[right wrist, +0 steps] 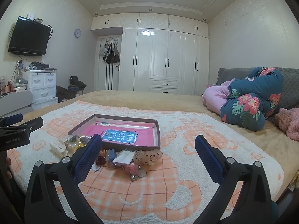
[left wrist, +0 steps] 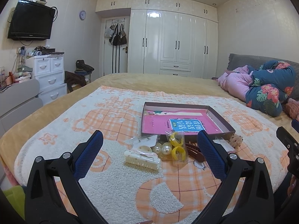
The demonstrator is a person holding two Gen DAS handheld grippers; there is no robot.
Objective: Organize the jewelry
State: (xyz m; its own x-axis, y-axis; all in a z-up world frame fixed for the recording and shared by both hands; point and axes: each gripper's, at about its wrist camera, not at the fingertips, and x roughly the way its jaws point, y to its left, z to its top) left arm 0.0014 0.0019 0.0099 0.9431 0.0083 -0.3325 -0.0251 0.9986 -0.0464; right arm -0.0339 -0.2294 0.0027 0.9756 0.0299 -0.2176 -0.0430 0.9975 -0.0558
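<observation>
- A bed (left wrist: 168, 82) with a tan cover fills both views; a white and orange blanket (left wrist: 112, 168) lies spread over its near part.
- A shallow box (left wrist: 220, 117) with a pink lining sits on the blanket, far of the jewelry, with a blue-labelled booklet (left wrist: 184, 125) inside.
- The left gripper (left wrist: 149, 147) hovers low over the blanket, its blue-padded fingers (left wrist: 89, 153) spread wide and empty.
- The right gripper (right wrist: 148, 150) is likewise spread wide, holding nothing.
- The jewelry pile (left wrist: 164, 149) lies on the blanket just near of the box, between the left gripper's fingers; in the right wrist view most of it sits toward the left finger.
- A cream hair claw (left wrist: 142, 159) is the nearest piece in the left view.
- A packet of yellow rings (left wrist: 177, 147) stands right of it, with pearl beads (left wrist: 162, 148) between.
- A speckled scrunchie (right wrist: 147, 156) rests at the pile's right end.
</observation>
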